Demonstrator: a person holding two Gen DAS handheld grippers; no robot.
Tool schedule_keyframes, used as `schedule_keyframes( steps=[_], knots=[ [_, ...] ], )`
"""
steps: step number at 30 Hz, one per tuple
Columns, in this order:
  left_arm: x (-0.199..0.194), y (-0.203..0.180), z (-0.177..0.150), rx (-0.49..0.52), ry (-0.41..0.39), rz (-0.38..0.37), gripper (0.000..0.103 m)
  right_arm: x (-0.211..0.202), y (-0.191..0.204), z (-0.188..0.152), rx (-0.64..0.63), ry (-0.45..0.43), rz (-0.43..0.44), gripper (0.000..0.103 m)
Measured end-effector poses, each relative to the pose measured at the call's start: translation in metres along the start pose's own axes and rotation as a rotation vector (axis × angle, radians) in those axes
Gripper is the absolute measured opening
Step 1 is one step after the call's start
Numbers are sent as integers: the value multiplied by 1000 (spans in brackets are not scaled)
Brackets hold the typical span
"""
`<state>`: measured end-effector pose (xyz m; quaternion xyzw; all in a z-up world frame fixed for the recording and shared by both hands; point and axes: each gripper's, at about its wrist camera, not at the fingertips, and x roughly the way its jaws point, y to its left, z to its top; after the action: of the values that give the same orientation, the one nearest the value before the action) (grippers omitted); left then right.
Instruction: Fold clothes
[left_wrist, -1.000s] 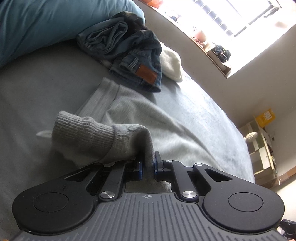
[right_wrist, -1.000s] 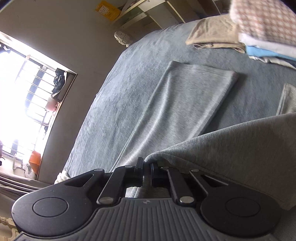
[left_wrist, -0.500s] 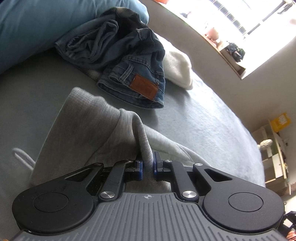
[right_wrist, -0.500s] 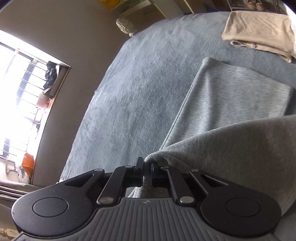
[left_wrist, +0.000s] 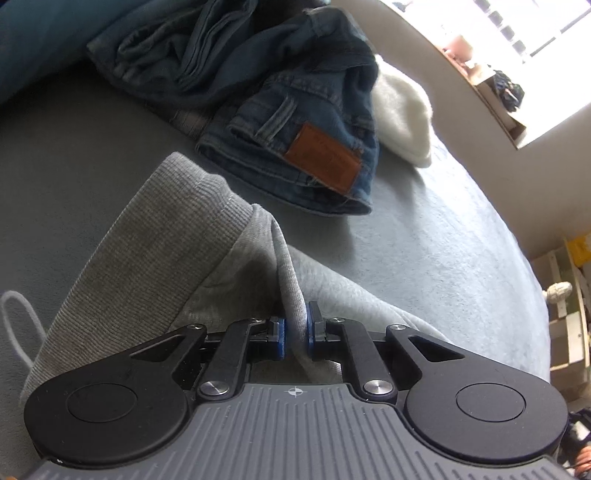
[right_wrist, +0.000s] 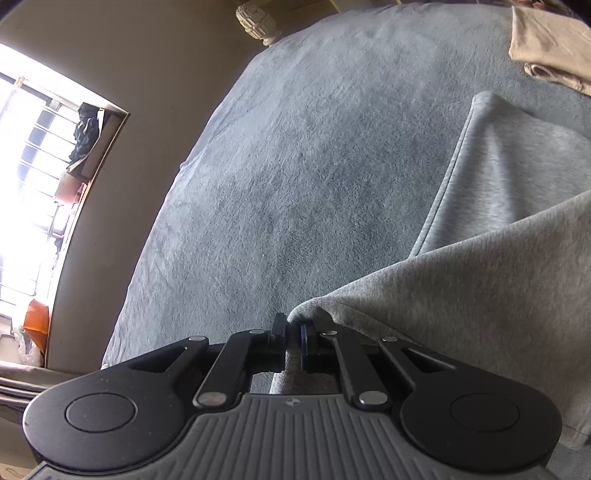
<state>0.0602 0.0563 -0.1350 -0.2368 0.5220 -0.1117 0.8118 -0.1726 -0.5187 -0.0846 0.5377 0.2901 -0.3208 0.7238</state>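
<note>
Garment: grey sweat garment (left_wrist: 155, 258), ribbed band to the left in the left wrist view, lying on the grey bed cover (left_wrist: 424, 240); a fold of it is lifted off the bed.
Left gripper (left_wrist: 295, 334): blue pads pressed onto a raised ridge of the grey cloth just behind the ribbed band.
Right gripper (right_wrist: 293, 338): pinching an edge of the same grey cloth (right_wrist: 461, 302), which drapes away to the right over a flat-lying grey panel (right_wrist: 509, 177).
Step in hand (judgement): a fold in progress, one layer carried over another.
Next move (judgement): calls for both held points to come down level, edges matched to the layer below, then the pinches let go.
Left view only: crumpled jeans (left_wrist: 295, 122) with a brown patch, a white item (left_wrist: 402, 114) beside them, a drawstring loop (left_wrist: 18, 325).
Right view only: a folded beige cloth (right_wrist: 550, 48) at the far corner, well apart from the garment; a barred window (right_wrist: 33, 177).
</note>
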Motion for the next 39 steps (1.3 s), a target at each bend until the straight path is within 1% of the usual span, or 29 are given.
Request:
schedule_keyframes(
  steps=[1, 4, 5, 6, 7, 8, 9, 11, 13, 15, 16, 18, 21, 22, 24, 26, 27, 29, 31, 33, 36, 39],
  knots=[
    [1, 3, 2, -25, 9, -3, 16, 6, 0, 0, 13, 7, 9, 8],
    [-8, 7, 7, -91, 3, -41, 38, 22, 0, -2, 57, 33, 24, 14],
    [-13, 7, 9, -99, -14, -50, 51, 25, 1, -3, 69, 46, 28, 24],
    [-20, 6, 10, -105, -40, -61, 60, 27, 3, -6, 72, 60, 33, 39],
    [-27, 6, 11, -110, -67, -72, 62, 29, 4, -8, 76, 73, 38, 44],
    [-34, 7, 10, -109, -71, -82, 66, 30, 6, -10, 80, 86, 43, 52],
    [-41, 8, 7, -106, -69, -92, 68, 32, 8, -13, 83, 99, 48, 55],
    [-55, 10, 3, -100, -65, -112, 72, 35, 10, -17, 90, 127, 58, 59],
    [-69, 13, -2, -94, -61, -132, 75, 34, 11, -24, 94, 162, 71, 59],
    [-84, 15, -7, -89, -57, -152, 77, 29, 14, -35, 72, 202, 130, 59],
    [-91, 16, -9, -86, -55, -162, 77, 27, 17, -43, 47, 242, 181, 59],
    [-96, 23, -23, -79, -10, -130, 77, 23, 22, -61, -5, 325, 281, 59],
    [-99, 40, -49, -97, 52, -62, 77, 23, 24, -104, -79, 511, 392, 59],
    [-100, 46, -58, -102, 73, -40, 77, 22, 19, -121, -85, 574, 404, 59],
    [-98, 59, -73, -149, 93, 4, 77, 22, 9, -155, -95, 693, 422, 59],
    [-93, 71, -84, -208, 93, 43, 77, 22, -9, -188, -67, 766, 405, 59],
    [-90, 75, -88, -230, 85, 54, 77, 23, -20, -201, -37, 783, 393, 60],
    [-84, 79, -95, -257, 58, 52, 77, 26, -40, -223, 34, 787, 384, 60],
    [-78, 82, -100, -288, 33, 30, 78, 30, -60, -245, 105, 790, 375, 61],
    [-72, 83, -101, -314, 5, 11, 82, 36, -74, -263, 166, 784, 375, 63],
    [-65, 85, -101, -355, -57, -24, 87, 46, -87, -280, 236, 751, 389, 66],
    [-57, 89, -97, -394, -106, -61, 89, 55, -92, -286, 312, 689, 440, 67]
  ],
)
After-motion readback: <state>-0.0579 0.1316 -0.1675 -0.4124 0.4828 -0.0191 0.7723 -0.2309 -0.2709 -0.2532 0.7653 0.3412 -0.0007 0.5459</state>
